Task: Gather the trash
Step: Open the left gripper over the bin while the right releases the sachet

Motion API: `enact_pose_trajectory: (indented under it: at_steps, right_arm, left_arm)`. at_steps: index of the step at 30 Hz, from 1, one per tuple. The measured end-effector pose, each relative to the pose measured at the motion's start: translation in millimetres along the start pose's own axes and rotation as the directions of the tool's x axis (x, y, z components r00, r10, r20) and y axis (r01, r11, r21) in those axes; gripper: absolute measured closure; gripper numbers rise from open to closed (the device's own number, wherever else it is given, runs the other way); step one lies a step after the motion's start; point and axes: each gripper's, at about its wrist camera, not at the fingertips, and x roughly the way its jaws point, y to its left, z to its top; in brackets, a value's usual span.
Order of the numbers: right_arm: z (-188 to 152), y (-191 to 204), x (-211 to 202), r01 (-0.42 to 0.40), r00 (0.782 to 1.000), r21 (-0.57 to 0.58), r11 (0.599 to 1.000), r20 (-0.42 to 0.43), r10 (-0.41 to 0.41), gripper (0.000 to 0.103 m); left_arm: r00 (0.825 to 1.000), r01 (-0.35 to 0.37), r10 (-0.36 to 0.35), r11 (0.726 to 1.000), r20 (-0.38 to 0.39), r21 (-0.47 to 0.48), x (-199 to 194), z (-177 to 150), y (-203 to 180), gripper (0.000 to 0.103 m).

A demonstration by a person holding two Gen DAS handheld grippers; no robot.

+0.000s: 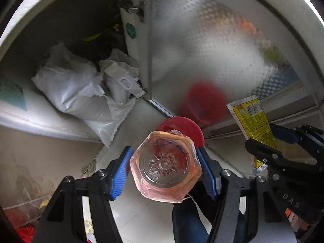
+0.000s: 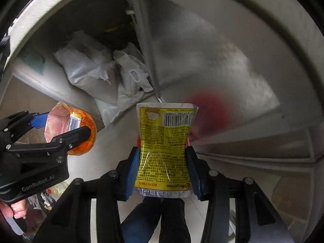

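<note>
Clear plastic bottle [image 1: 166,165], light and slippery, sits clamped in left fingers [image 1: 121,170]; right fingers [image 2: 132,169] pinch a floppy packet [image 2: 164,149] mid-frame.

my left gripper [image 1: 165,170] points down, blue pads clamped on a clear bottle [image 1: 165,165] in an orange-pink wrapper. red disc [image 1: 182,127] below it on pale floor. right gripper [image 1: 283,147] at frame right holds a yellow sachet [image 1: 253,119]. white bags [image 1: 81,89] in the open cabinet.
</note>
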Motion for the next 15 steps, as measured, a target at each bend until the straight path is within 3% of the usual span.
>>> enact_pose_trajectory:
  at_steps: [10,11,13,15]
  right_arm:
    - [-8,1,4,0.034,0.999,0.058,0.998,-0.014,-0.033,0.060]
    - [-9,-1,3,0.036,0.999,0.065,0.997,-0.014,-0.035,0.060]
    - [-11,-4,2,0.040,0.999,0.072,0.997,-0.017,-0.039,0.060]
    - [-12,-6,3,0.046,0.999,0.079,0.996,-0.021,-0.044,0.060]
  left_arm:
    - [0.998,0.051,-0.049,0.996,-0.026,0.069,26,6,-14,0.040]
    - [0.998,0.058,-0.056,0.996,-0.029,0.070,28,7,-15,0.038]
    - [0.997,0.077,-0.074,0.994,-0.032,0.072,30,7,-16,0.022]
    - [0.997,0.078,-0.075,0.994,-0.034,0.079,31,7,-16,0.020]
